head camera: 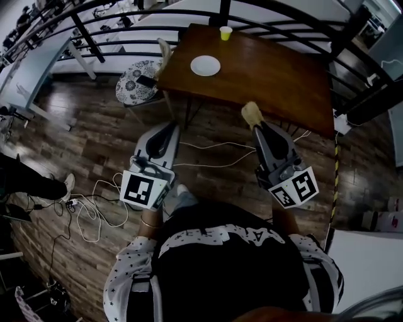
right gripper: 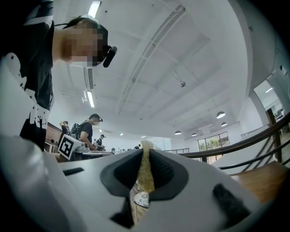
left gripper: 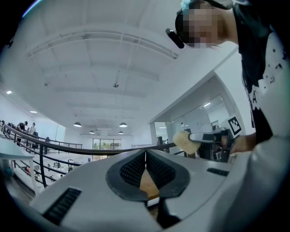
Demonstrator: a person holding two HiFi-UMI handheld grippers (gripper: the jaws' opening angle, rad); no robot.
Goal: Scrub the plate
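A white plate (head camera: pixel 205 65) lies on the brown wooden table (head camera: pixel 277 75), with a yellow cup (head camera: pixel 225 33) behind it. Both grippers are held over the floor in front of the table, well short of the plate. My left gripper (head camera: pixel 169 128) is shut with nothing between its jaws, which meet in a thin line in the left gripper view (left gripper: pixel 145 164). My right gripper (head camera: pixel 258 126) is shut on a pale yellow sponge (head camera: pixel 251 113), which sticks out past the jaws (right gripper: pixel 145 170). The sponge (left gripper: pixel 184 141) also shows in the left gripper view.
A chair with a patterned round cushion (head camera: pixel 134 82) stands at the table's left corner. White cables (head camera: pixel 208 165) run across the wood floor. A black railing (head camera: pixel 126 19) curves behind the table. A person's leg and shoe (head camera: pixel 44 185) are at the left.
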